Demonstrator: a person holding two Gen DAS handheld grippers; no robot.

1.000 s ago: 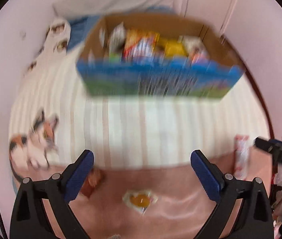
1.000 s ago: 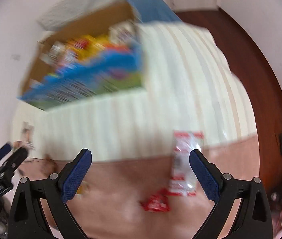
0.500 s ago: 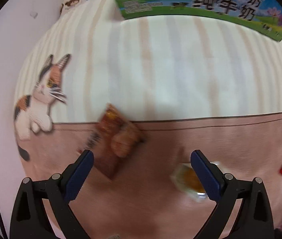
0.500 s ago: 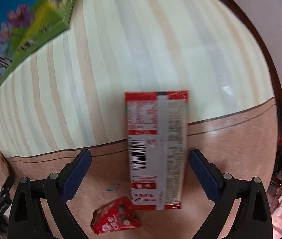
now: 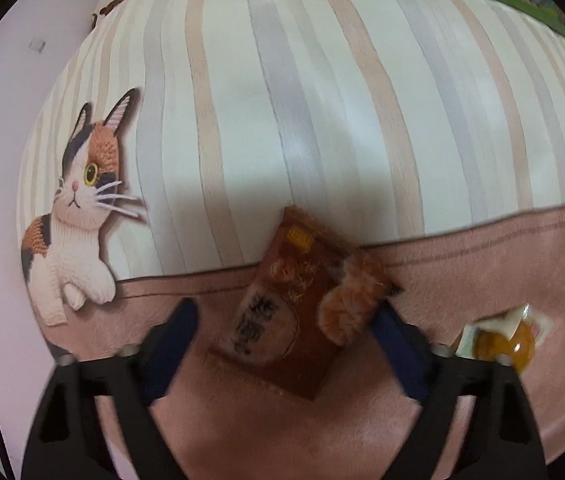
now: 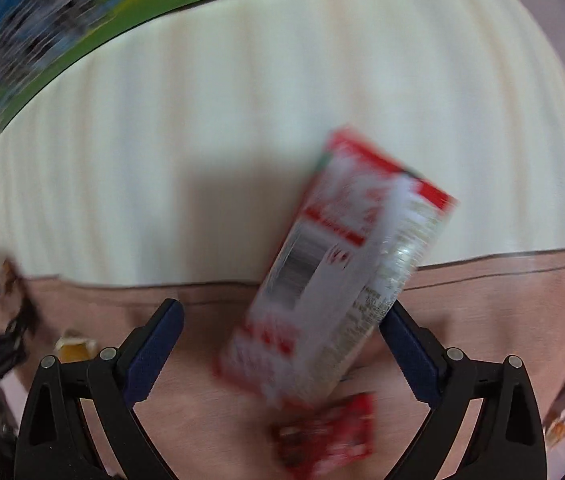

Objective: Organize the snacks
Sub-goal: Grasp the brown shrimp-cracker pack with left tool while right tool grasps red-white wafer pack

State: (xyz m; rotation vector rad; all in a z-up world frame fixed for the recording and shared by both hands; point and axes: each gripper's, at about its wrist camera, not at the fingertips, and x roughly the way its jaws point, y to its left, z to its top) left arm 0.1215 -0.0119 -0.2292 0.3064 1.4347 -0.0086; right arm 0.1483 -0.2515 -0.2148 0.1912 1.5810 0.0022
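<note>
A brown snack packet (image 5: pixel 302 300) lies on the pink band of the bedspread. My left gripper (image 5: pixel 285 306) points down over it, its jaws closing with the packet between them. The right pad (image 5: pixel 398 352) is at the packet's edge and the left pad (image 5: pixel 170 344) stands clear of it. A red-and-white packet (image 6: pixel 342 280) lies tilted and blurred across the edge of the pink band. My right gripper (image 6: pixel 282 307) is open around its lower part, not pressing on it. A small red packet (image 6: pixel 330 436) lies just below.
A small clear packet with a yellow piece (image 5: pixel 502 336) lies right of the left gripper. The blue-and-green printed box (image 6: pixel 42 40) stands at the far side of the striped bedspread (image 5: pixel 322 100). A cat patch (image 5: pixel 78 208) is at the left.
Both grippers have dropped close to the bedspread, and the box has slid to the top edge. The left jaws have narrowed around the brown packet. The red-and-white packet now looks tilted.
</note>
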